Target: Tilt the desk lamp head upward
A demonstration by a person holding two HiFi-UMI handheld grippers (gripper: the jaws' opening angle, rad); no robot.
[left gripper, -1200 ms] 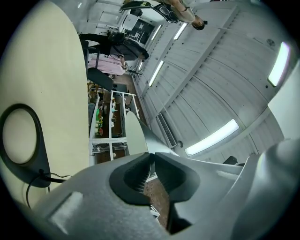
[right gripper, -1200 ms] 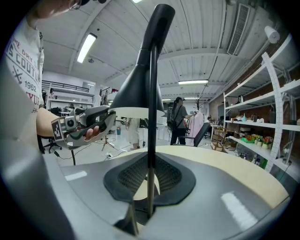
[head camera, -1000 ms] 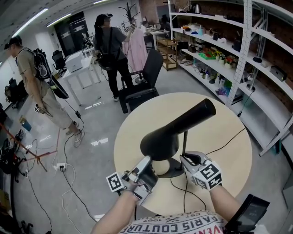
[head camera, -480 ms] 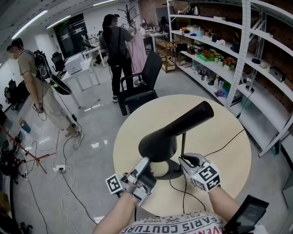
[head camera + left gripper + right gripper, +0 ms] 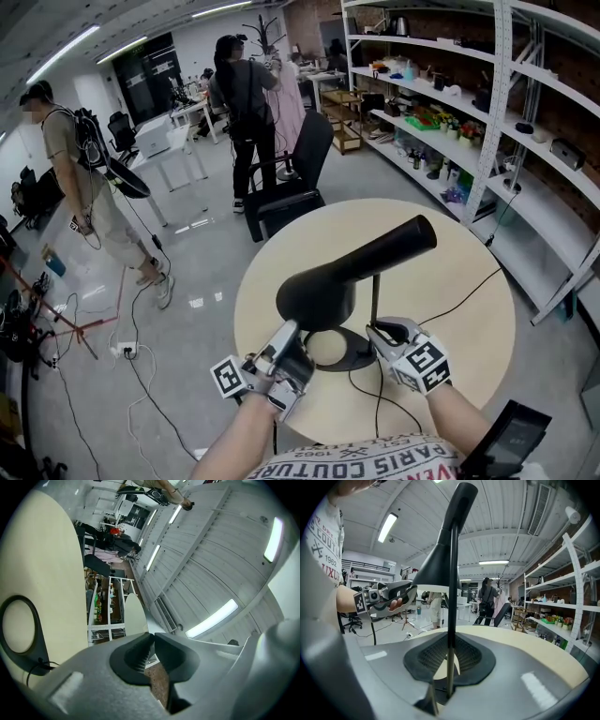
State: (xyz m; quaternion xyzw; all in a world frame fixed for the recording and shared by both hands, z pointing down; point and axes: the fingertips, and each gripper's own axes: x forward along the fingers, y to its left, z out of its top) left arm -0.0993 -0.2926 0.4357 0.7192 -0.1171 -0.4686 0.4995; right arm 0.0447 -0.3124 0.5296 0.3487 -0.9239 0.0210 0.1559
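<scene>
A black desk lamp stands on the round beige table (image 5: 469, 309). Its cone head (image 5: 356, 267) slants from a wide mouth at the lower left to a narrow end at the upper right. My right gripper (image 5: 378, 330) is shut on the thin upright stem (image 5: 375, 295) just above the ring base (image 5: 352, 354). In the right gripper view the stem (image 5: 451, 620) runs up between my right gripper's (image 5: 449, 667) jaws to the head (image 5: 440, 559). My left gripper (image 5: 284, 336) is shut, its tip against the underside of the head's wide rim. In the left gripper view, my left gripper (image 5: 152, 641) has its jaws together.
The lamp's black cable (image 5: 459, 291) runs across the table to the right. A black office chair (image 5: 291, 178) stands behind the table, metal shelves (image 5: 450, 103) full of items line the right wall, and two persons (image 5: 84, 178) (image 5: 239, 103) stand farther back. A dark device (image 5: 506, 436) is at the lower right.
The lamp head's wide mouth has shifted slightly left with my left gripper under it, and its narrow end has dipped a little. My right gripper stays on the stem.
</scene>
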